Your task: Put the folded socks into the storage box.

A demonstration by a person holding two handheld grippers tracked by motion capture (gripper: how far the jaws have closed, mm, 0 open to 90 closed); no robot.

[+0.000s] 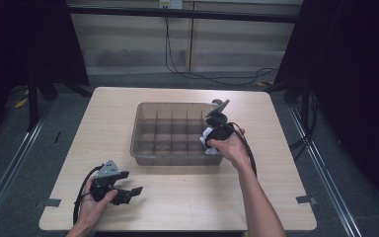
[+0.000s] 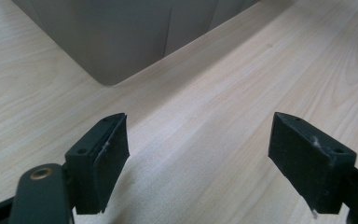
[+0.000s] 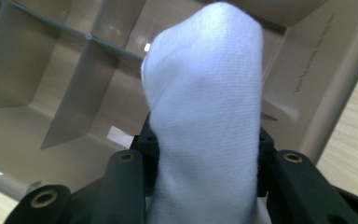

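I'm gripping a white rolled cloth sock [image 3: 205,116] in my right gripper [image 3: 205,163] over the divided grey plastic bin [image 1: 143,123]; my left gripper [image 2: 198,158] is gaping wide, holding nothing above the pale wooden table [image 2: 242,70]

Between the right tongs [image 3: 205,158] sits a white knitted cloth sock [image 3: 205,107], ahead a smooth translucent plastic tray [image 3: 307,79], under it a matt pale wood-grain table [image 3: 354,140].

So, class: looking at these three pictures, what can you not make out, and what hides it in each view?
- White cloth: what item it is; right gripper view, lower end cut off by the bottom edge.
- Compartment under the cloth: right gripper view, cloth covers it.
- Right gripper fingers: high view, hidden behind hand and cloth.
- Divided bin: left gripper view, cut off by the top edge.
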